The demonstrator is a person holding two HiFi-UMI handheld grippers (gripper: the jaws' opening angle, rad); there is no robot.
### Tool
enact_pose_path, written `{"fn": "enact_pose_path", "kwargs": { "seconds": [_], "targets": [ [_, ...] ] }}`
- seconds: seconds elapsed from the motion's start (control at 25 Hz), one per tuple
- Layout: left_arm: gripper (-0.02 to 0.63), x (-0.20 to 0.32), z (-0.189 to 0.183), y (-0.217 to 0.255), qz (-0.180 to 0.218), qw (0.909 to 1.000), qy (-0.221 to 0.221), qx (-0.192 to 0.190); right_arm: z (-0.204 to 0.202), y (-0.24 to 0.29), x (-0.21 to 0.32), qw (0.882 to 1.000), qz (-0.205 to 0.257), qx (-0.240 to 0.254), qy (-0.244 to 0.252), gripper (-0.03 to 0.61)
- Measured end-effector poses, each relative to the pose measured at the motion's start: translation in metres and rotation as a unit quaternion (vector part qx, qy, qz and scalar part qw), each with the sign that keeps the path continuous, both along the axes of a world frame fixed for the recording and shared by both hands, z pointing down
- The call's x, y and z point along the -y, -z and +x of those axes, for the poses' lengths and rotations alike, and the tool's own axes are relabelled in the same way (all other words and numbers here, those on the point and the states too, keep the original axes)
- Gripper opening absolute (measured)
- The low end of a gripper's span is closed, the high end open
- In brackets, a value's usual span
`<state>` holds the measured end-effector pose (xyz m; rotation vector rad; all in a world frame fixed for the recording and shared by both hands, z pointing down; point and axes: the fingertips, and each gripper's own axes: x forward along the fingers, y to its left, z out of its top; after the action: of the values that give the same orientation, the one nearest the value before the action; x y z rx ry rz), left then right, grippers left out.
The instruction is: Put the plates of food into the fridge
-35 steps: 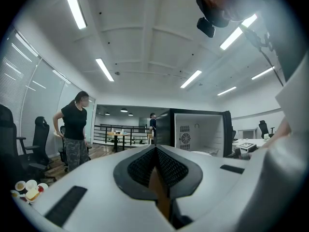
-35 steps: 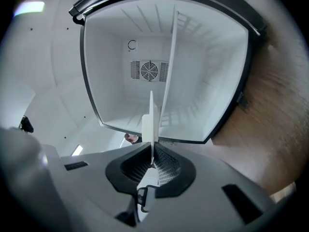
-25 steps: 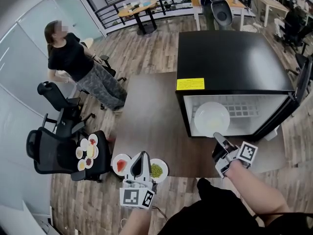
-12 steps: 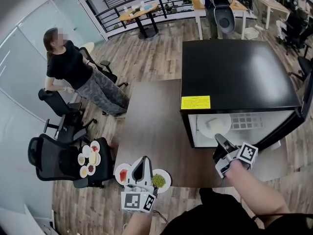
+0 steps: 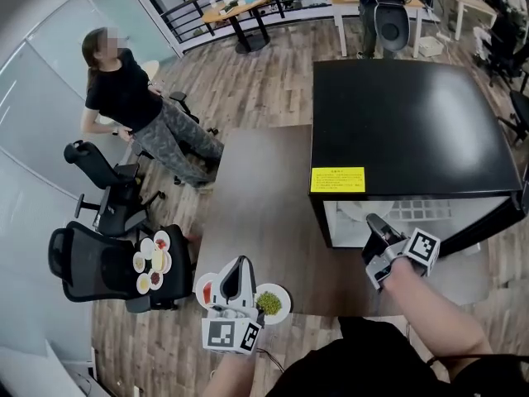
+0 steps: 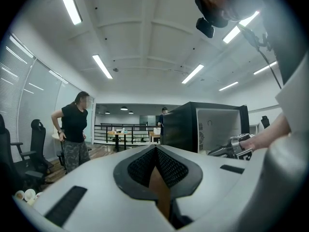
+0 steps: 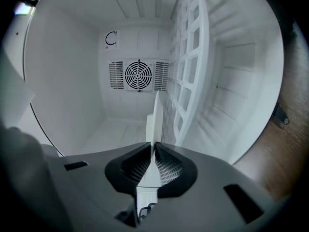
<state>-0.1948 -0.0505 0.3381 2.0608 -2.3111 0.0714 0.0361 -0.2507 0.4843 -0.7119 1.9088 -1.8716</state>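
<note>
Plate (image 7: 155, 112) slid deeper into fridge (image 5: 413, 114), clamped by right gripper (image 5: 374, 222) (rack (image 7: 193, 66) seemingly alongside); left gripper (image 5: 241, 261) closed.

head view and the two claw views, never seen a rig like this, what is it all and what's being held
There is no robot here: a person holds a claw tool in each hand. The head view comes from a camera on their head, looking down. In it the left claw is shut and empty, over the table between the red-food plate and the green-food plate. The right claw reaches into the open fridge. The other two pictures come from a camera riding on each claw, looking along its jaws. The right claw view shows a white plate, seen edge-on, pinched in that claw inside the fridge.
</note>
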Motion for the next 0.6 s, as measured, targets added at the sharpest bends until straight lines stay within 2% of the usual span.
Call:
{"fn": "enact_pose_path", "kwargs": {
  "seconds": [0.32,0.48,0.6],
  "targets": [
    [0.006,0.002,-0.013,-0.006,-0.004,1.0,0.008,-0.003,-0.011,0.0,0.01,1.0,-0.017,0.004,-0.014,0.02],
    [0.006,0.004,-0.013,-0.004,-0.007,0.9999,0.011,-0.003,-0.01,0.003,0.017,0.999,-0.012,-0.039,-0.005,0.024],
    [0.006,0.004,-0.014,-0.004,-0.008,0.9998,0.017,-0.004,-0.016,0.003,0.011,0.997,-0.019,-0.066,0.032,0.125]
  ]
}}
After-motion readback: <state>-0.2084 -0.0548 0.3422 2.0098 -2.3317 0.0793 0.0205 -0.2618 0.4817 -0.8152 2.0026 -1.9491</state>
